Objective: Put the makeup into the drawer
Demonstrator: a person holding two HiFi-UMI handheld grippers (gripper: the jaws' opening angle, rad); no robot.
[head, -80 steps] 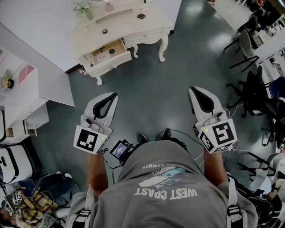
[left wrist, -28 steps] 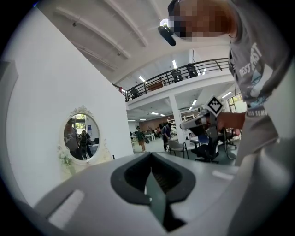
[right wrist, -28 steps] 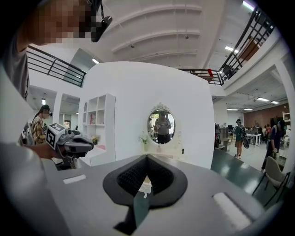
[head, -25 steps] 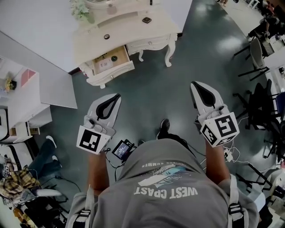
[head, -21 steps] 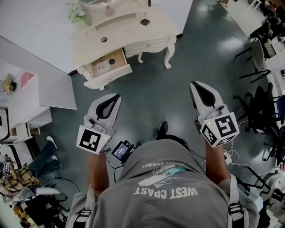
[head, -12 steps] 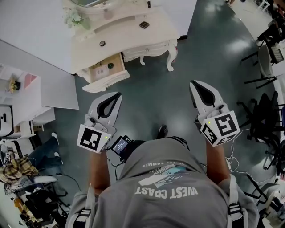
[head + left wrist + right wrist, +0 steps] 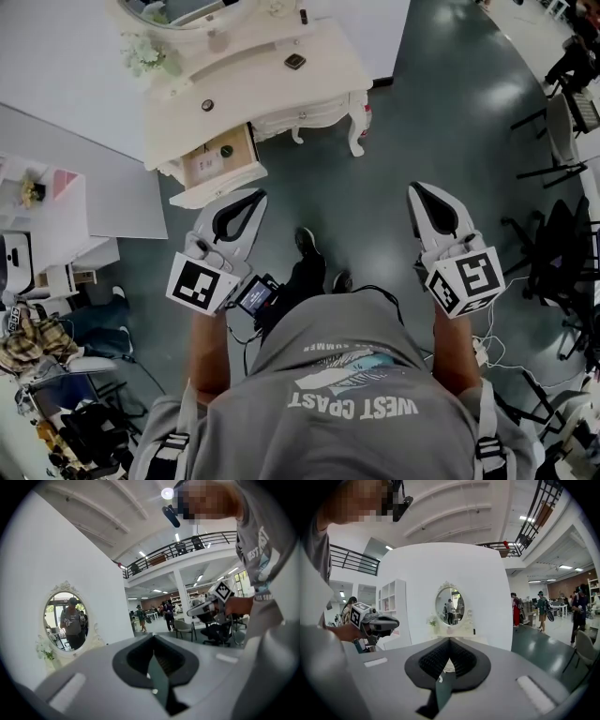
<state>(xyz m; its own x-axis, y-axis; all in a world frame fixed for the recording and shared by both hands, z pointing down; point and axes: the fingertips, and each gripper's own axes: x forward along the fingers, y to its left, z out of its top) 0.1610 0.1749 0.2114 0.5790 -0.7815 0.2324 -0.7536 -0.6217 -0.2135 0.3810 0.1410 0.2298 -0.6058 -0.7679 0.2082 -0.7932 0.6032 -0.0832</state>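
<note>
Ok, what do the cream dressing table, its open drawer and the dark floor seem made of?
Cream curvy-legged dressing table: probably painted wood, matte; the shaped legs suggest it. Open drawer: tan inside, likely bare wood or board. Dark grey-green floor: smooth glossy coating, perhaps epoxy, since lights reflect in it.

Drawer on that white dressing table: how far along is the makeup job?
Done: the drawer stands open, a dark round item inside. In hand: nothing; the left tongs and right tongs are shut and empty, short of the dressing table. Left: the dark square compact and small round pot on top need putting in.
</note>
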